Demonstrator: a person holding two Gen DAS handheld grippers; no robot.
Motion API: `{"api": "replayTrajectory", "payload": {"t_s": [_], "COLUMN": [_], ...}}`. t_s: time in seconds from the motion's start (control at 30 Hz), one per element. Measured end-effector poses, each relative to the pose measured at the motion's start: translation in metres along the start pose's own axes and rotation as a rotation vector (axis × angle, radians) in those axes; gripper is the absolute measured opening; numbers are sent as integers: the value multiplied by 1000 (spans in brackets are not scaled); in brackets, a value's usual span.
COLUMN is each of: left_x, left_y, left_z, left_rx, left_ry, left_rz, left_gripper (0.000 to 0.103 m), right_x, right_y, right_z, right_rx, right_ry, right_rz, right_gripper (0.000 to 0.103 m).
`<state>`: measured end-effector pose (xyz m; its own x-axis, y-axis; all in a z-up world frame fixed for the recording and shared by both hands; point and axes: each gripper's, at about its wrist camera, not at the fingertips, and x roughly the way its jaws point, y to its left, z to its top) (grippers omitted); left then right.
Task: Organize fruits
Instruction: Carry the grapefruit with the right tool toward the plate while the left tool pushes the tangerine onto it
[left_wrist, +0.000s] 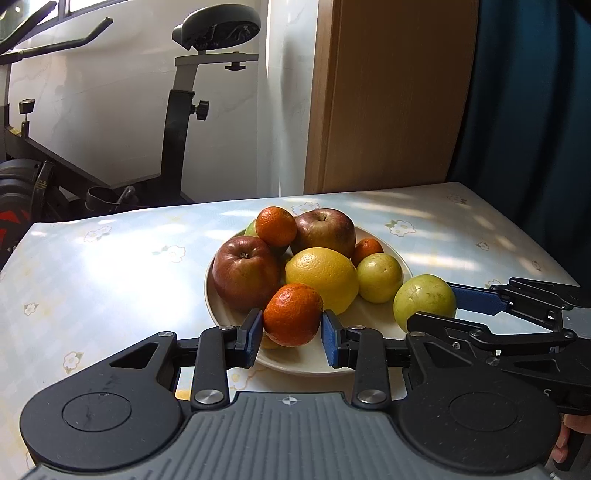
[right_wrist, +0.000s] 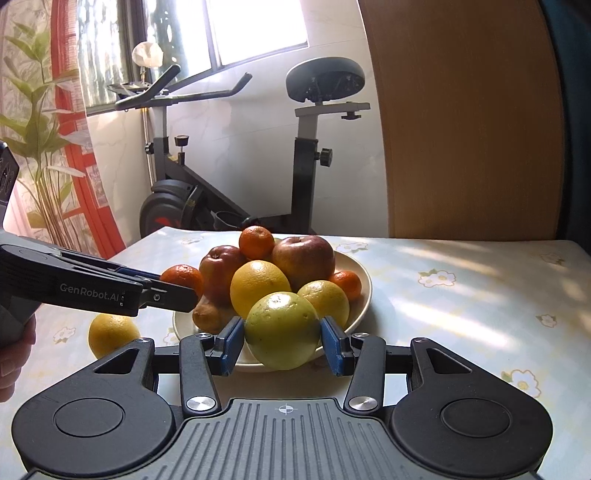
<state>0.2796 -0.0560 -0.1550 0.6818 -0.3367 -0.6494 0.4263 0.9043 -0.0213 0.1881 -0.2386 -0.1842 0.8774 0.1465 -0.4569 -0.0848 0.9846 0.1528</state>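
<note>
A: How is the left claw (left_wrist: 291, 334) set?

B: Its 2 blue pads press a tangerine (left_wrist: 292, 314) from either side, and the claw tilts downward.

A: And the right claw (right_wrist: 282, 345)?

B: Same pose, 2 blue pads clamped on the sides of a green fruit (right_wrist: 281, 329), angled down less steeply.

A: Do the 2 claws meet?

B: No. In the left wrist view the right claw comes in from the right edge, just beside the left one, not touching it.

A: Any hand showing?

B: Fingers (right_wrist: 14, 350) wrap the left handle at the left edge of the right wrist view.
</note>
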Motion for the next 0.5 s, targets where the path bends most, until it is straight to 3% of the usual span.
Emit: {"api": "replayTrajectory", "payload": {"t_s": [0.2, 0.5], "left_x": [13, 23], "left_y": [17, 27], "left_z": [6, 2], "left_rx": [-49, -81], "left_ry": [30, 57], "left_rz": [19, 33], "left_gripper": [36, 36], "right_x": [11, 11], "right_y": [-2, -11], "right_z": [3, 18], "right_rx": [-8, -14], "right_ry": [12, -48], "right_rz": [-22, -30], "right_gripper": [42, 42]}}
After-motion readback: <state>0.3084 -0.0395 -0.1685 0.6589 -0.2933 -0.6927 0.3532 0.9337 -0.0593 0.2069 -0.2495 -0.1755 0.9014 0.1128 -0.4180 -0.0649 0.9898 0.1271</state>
